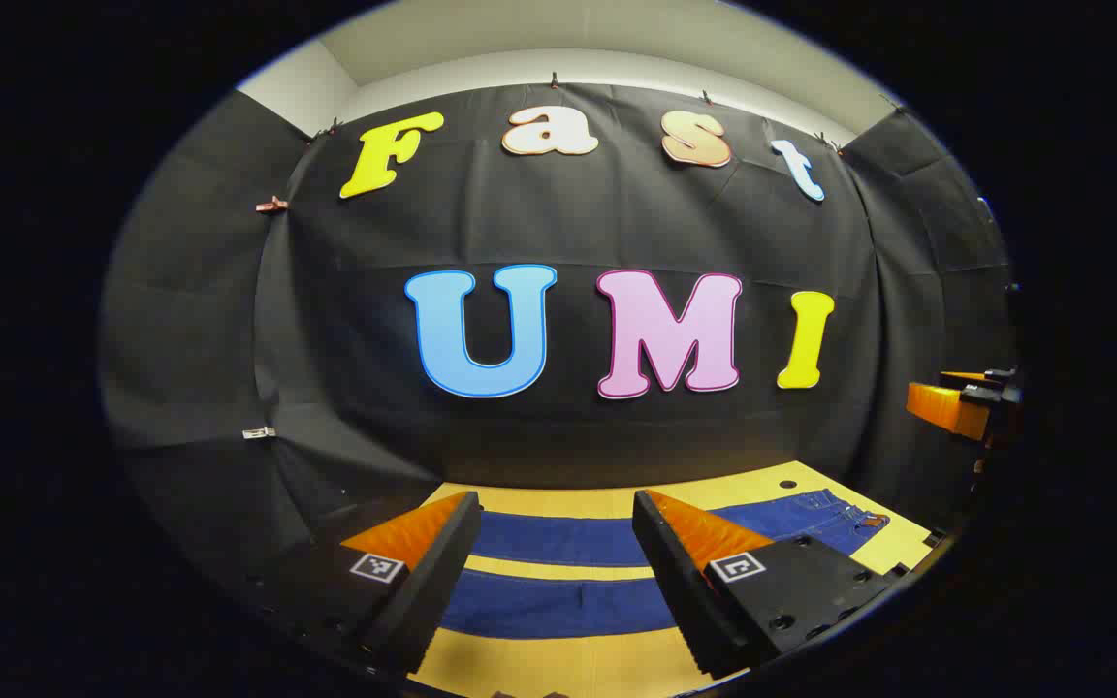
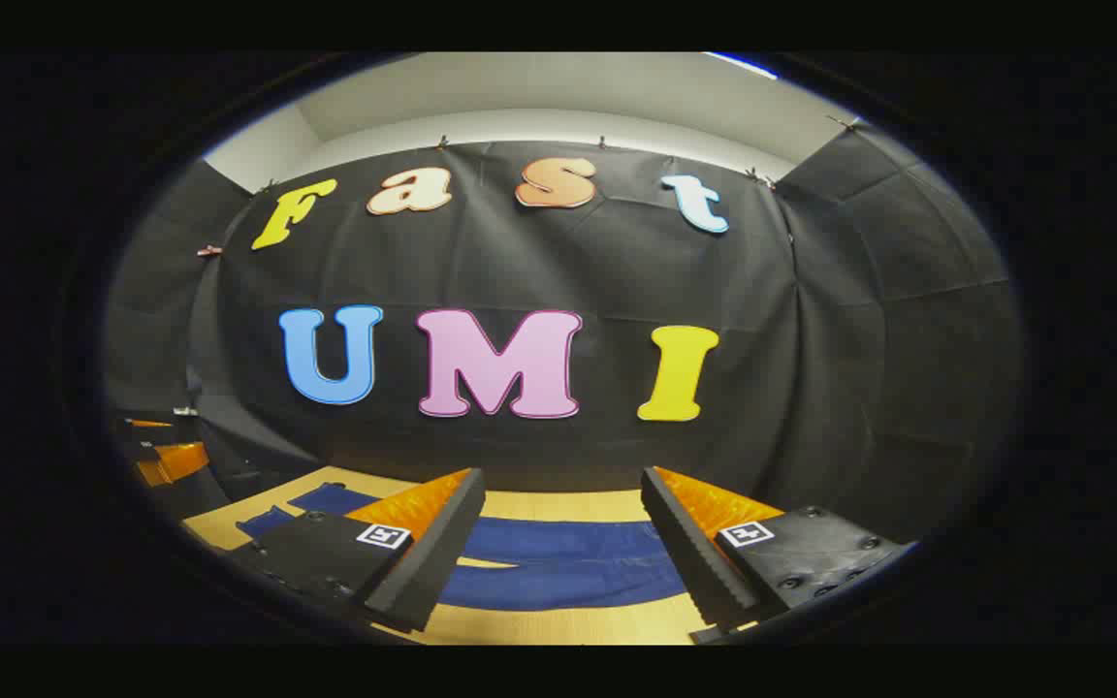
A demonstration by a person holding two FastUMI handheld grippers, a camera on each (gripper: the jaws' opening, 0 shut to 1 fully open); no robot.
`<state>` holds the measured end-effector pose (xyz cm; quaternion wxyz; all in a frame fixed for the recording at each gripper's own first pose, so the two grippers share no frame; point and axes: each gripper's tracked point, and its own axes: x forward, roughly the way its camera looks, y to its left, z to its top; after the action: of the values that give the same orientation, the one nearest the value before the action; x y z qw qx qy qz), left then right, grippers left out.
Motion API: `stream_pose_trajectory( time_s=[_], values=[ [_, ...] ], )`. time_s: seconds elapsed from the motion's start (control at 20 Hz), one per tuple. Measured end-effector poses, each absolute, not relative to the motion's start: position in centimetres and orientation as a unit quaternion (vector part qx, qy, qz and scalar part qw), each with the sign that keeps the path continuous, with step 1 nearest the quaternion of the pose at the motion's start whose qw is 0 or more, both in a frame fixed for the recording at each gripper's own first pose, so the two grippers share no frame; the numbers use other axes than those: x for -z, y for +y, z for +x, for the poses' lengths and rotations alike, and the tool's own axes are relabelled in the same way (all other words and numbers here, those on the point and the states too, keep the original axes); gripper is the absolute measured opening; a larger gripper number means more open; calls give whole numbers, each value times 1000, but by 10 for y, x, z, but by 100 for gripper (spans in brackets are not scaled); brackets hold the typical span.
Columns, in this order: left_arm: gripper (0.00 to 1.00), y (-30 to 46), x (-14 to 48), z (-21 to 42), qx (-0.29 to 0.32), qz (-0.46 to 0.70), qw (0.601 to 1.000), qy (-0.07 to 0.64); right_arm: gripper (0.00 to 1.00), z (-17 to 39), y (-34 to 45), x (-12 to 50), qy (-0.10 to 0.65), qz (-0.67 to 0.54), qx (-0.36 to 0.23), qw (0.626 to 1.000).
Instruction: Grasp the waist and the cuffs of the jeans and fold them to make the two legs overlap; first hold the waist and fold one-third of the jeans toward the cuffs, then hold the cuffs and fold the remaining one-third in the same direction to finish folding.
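Jeans (image 1: 558, 538) lie flat on desk (image 1: 607, 669), legs side by side, waist toward right edge. No fold yet. Left gripper (image 1: 558, 572), right gripper (image 2: 563, 548) above jeans, jaws wide, holding nothing. All folds left.

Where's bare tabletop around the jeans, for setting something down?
Bare table in front of the jeans, a narrow strip between the two legs, and a band between the far leg and the booth wall. Both the left gripper and right gripper hover open above.
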<state>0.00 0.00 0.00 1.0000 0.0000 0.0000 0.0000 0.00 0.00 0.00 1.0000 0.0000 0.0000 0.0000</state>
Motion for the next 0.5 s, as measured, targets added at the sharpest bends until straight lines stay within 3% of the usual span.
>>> stream_pose_trajectory(
  time_s=[0.5],
  values=[
    [98,22,10,-17,33,2,999,-13,99,-44,31,3,-3,-3,12,1000]
  ],
)
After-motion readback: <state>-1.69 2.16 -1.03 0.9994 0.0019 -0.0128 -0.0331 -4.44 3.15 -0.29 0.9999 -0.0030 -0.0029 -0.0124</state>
